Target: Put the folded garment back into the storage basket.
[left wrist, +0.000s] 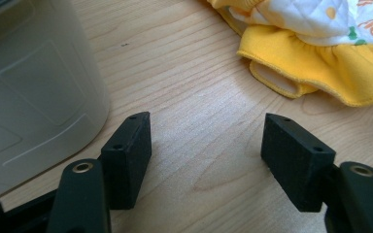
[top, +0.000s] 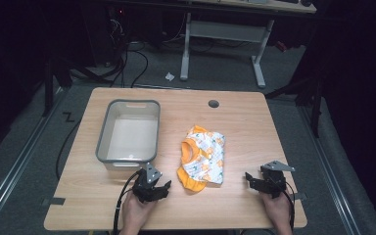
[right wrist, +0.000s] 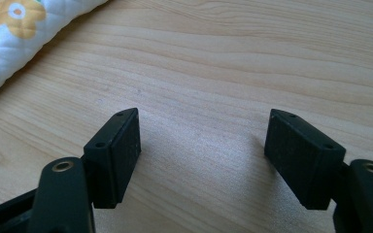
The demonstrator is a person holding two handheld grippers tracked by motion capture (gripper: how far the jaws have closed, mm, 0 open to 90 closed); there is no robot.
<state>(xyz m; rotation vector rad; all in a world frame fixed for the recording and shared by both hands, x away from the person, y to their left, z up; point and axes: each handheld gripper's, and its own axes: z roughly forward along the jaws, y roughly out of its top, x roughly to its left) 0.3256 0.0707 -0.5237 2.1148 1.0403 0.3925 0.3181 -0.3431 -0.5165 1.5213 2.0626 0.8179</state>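
Wood-grain bench [top: 254,122] is carrying a grey plastic tub [top: 129,130] toward its left edge and a folded yellow-and-white baby garment [top: 203,157] at centre. Near the front edge, I am holding my left gripper [top: 162,189] and right gripper [top: 251,181] spread wide, empty.

Left gripper [top: 157,189], right gripper [top: 255,180]: jaws spread, low.
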